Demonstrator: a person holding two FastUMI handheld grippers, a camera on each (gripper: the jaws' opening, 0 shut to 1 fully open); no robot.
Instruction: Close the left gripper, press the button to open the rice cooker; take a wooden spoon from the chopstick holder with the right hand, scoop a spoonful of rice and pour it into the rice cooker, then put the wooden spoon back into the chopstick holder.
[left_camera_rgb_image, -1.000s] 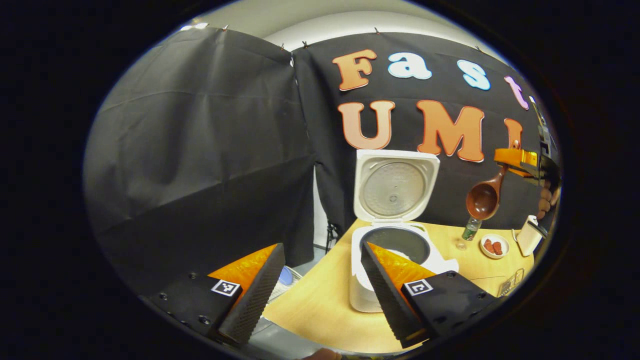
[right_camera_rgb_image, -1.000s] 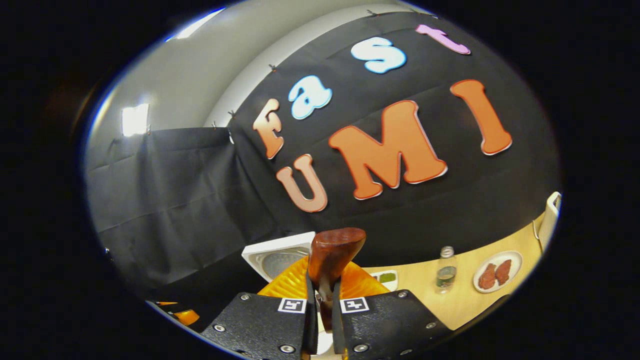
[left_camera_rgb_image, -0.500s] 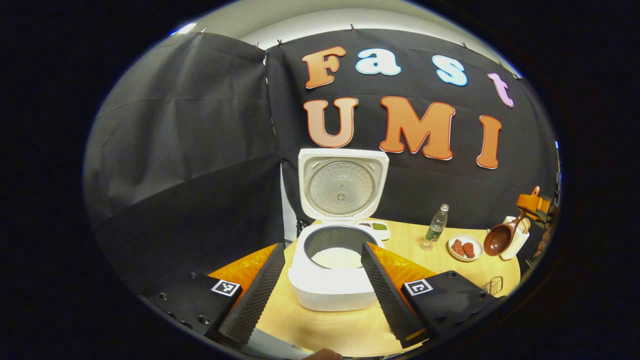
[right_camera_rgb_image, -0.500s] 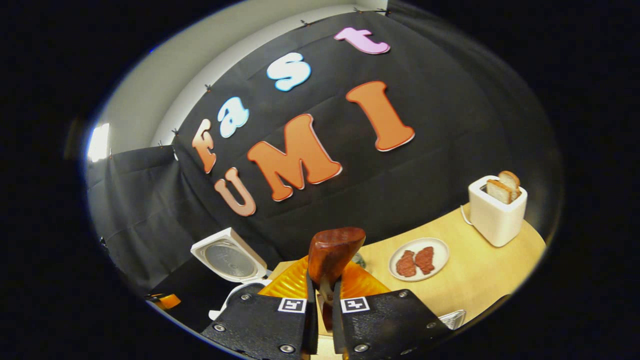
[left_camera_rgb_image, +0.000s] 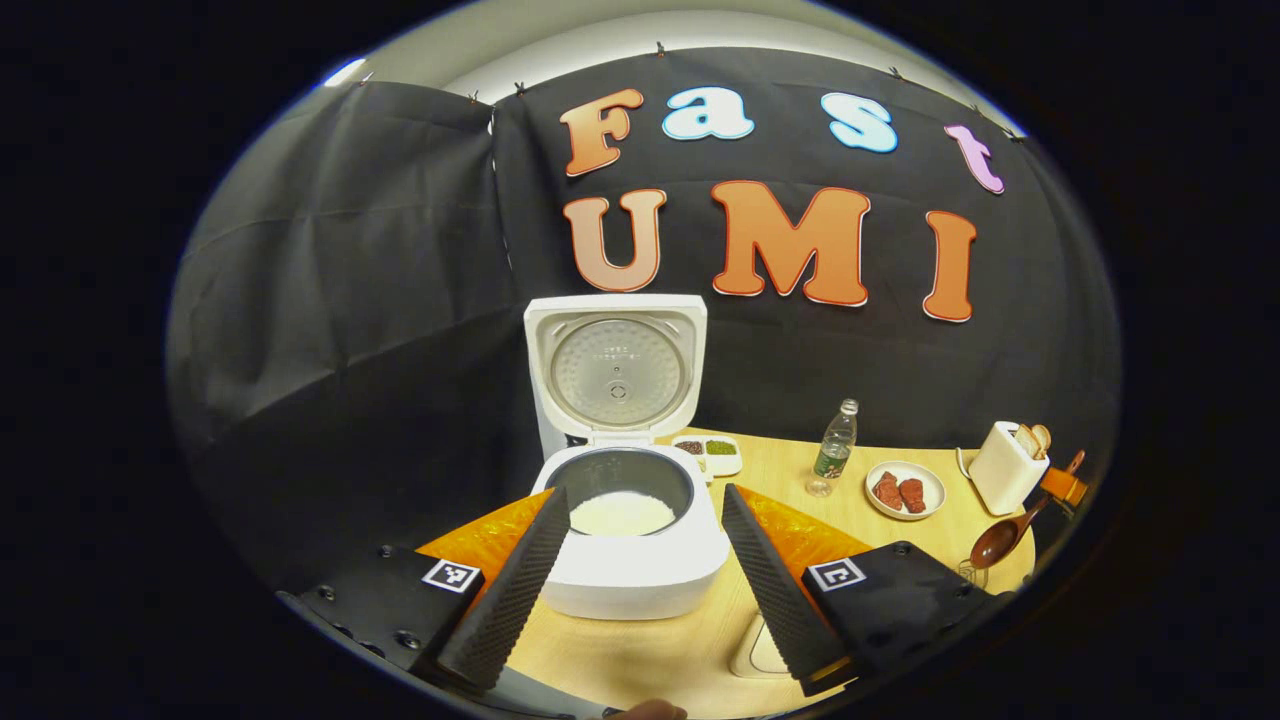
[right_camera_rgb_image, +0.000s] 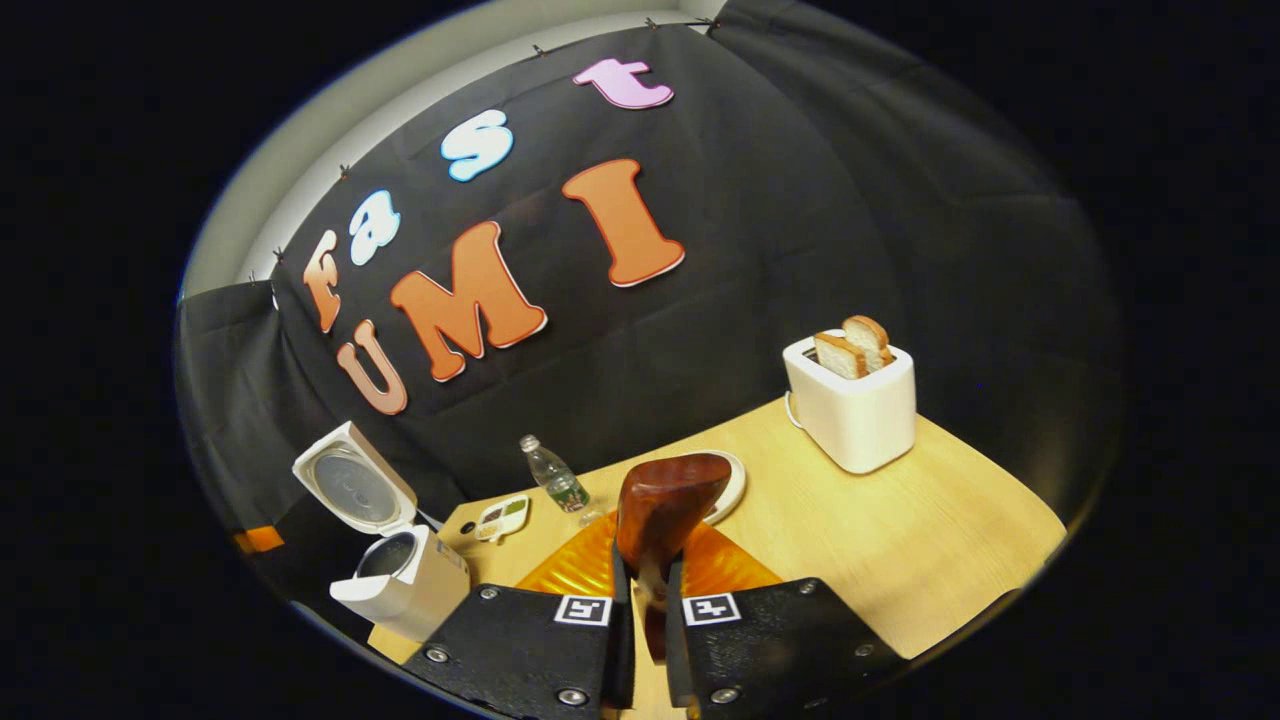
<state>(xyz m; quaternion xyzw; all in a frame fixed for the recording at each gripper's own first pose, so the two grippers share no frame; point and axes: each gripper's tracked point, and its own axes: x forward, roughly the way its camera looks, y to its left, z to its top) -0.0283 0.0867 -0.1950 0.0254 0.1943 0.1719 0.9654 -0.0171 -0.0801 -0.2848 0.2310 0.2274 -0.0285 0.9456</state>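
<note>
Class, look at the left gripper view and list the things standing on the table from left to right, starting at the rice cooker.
Rice cooker → small divided dish → plastic bottle → plate with two reddish pieces → toaster → wooden spoon, held above the table at the far right.

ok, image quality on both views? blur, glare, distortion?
Left gripper view: sharp, table edge bowed by the fisheye, rice cooker evenly lit, a ceiling-light glare at upper left. Right gripper view: horizon tilted, wooden spoon bowl close up and glossy, toaster crisp.
</note>
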